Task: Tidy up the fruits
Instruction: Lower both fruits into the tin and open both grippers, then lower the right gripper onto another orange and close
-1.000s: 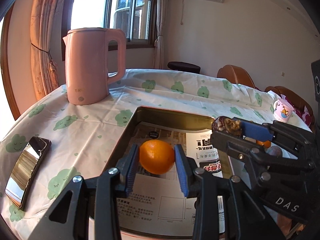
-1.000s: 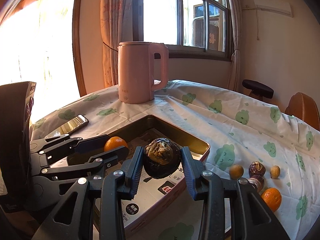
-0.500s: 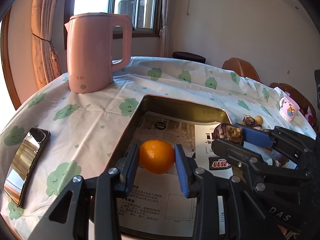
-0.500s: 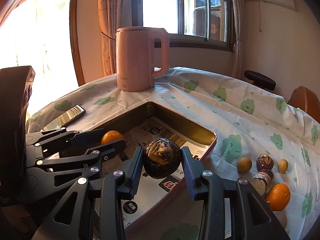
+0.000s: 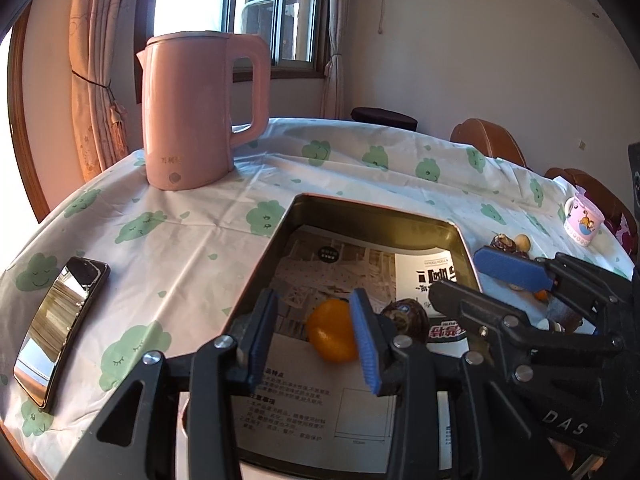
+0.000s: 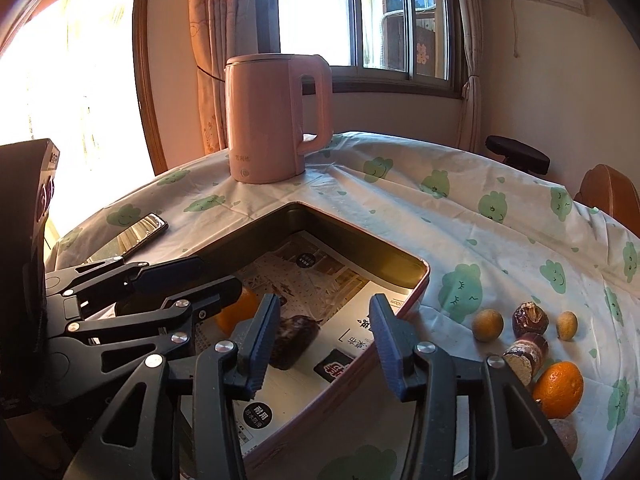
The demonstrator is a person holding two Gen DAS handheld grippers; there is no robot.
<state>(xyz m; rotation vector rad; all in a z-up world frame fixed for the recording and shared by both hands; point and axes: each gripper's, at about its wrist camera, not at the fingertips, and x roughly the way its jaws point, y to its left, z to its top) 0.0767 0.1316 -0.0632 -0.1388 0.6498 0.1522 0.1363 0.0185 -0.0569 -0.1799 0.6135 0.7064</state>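
Observation:
A metal tray (image 5: 376, 214) lined with printed paper sits on the table. An orange (image 5: 331, 334) and a dark brown fruit (image 5: 405, 317) lie in it side by side. My left gripper (image 5: 314, 336) is open above the tray, the orange just behind its right finger. My right gripper (image 6: 326, 338) is open and empty above the tray (image 6: 400, 268), with the dark fruit (image 6: 294, 340) lying below its left finger and the orange (image 6: 236, 312) partly hidden by the left gripper. Loose fruits lie on the cloth to the right: an orange (image 6: 558, 388), two small yellow fruits (image 6: 486, 324) and dark ones (image 6: 530, 316).
A pink kettle (image 5: 196, 112) stands at the back left of the tray. A phone (image 5: 60, 324) lies on the cloth at the left. A small pink mug (image 5: 582, 224) stands at the far right. Chairs stand behind the table.
Both grippers have opened. The orange and the dark fruit, held half a second ago, now lie on the paper in the tray.

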